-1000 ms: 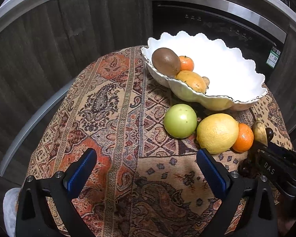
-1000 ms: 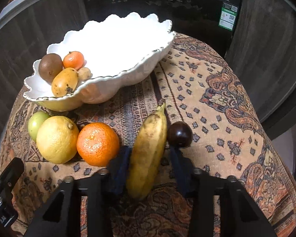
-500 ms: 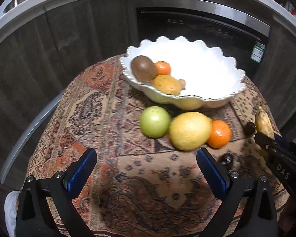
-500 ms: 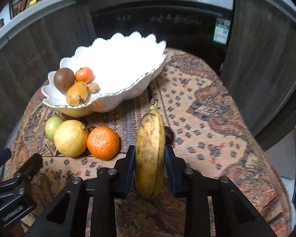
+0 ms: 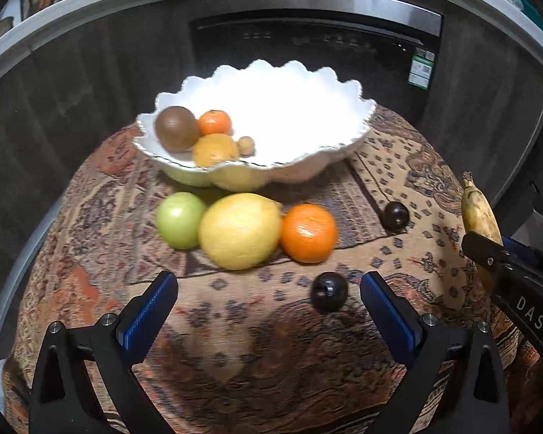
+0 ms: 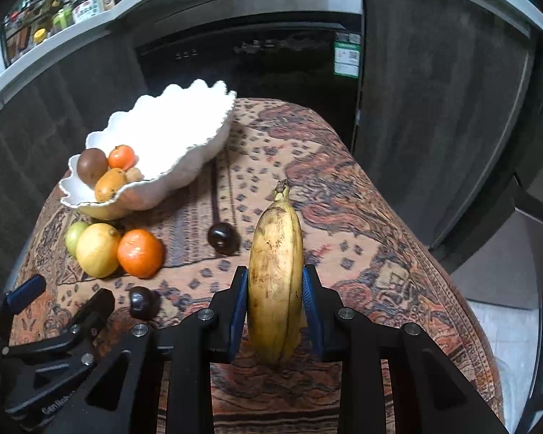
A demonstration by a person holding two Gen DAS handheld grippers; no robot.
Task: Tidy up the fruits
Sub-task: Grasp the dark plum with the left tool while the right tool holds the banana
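1. Since the earlier frame, the banana (image 6: 276, 271) had left the patterned cloth (image 6: 362, 217) and stood lifted, clenched between the blue pads of the right gripper (image 6: 275, 303), stem pointing away from the claw.
2. Left gripper (image 5: 268, 311) was released, jaws wide and empty, with one dark plum (image 5: 328, 292) lying on the cloth just ahead of its right-hand pad.
3. Done so far: the white scalloped bowl (image 5: 307, 108), well ahead of both claws, already held a brown kiwi (image 5: 176, 128), a small tangerine (image 5: 214, 122), a yellow-orange fruit (image 5: 215, 150) and a small tan fruit (image 5: 245, 145).
4. Left to do: a green apple (image 5: 180, 219), a lemon (image 5: 239, 230) and an orange (image 5: 308, 233) lay in a row between the left claw and the bowl; a second dark plum (image 5: 395, 216) sat ahead and to the right.
5. Judgement: the task stood under half complete, with the banana in transit and five fruits still on the cloth.
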